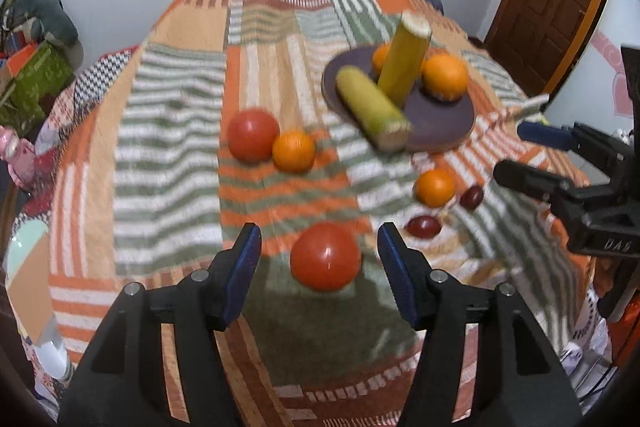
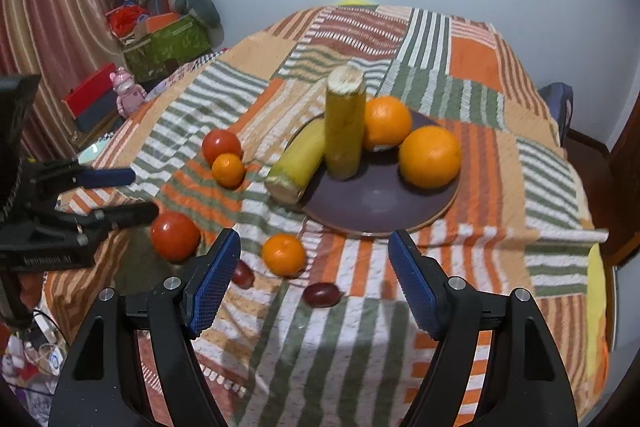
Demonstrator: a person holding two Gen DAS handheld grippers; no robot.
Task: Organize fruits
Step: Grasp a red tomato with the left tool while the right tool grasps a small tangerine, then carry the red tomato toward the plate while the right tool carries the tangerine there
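Tomato [image 1: 325, 255] lies on the striped cloth [image 1: 168, 131] between the spread, empty jaws of the left gripper [image 1: 318, 259]; round, no long axis; smooth, probably soft, so grip its widest middle gently. From the right wrist, the right gripper [image 2: 313, 269] gapes empty above a small plum [image 2: 321, 294].
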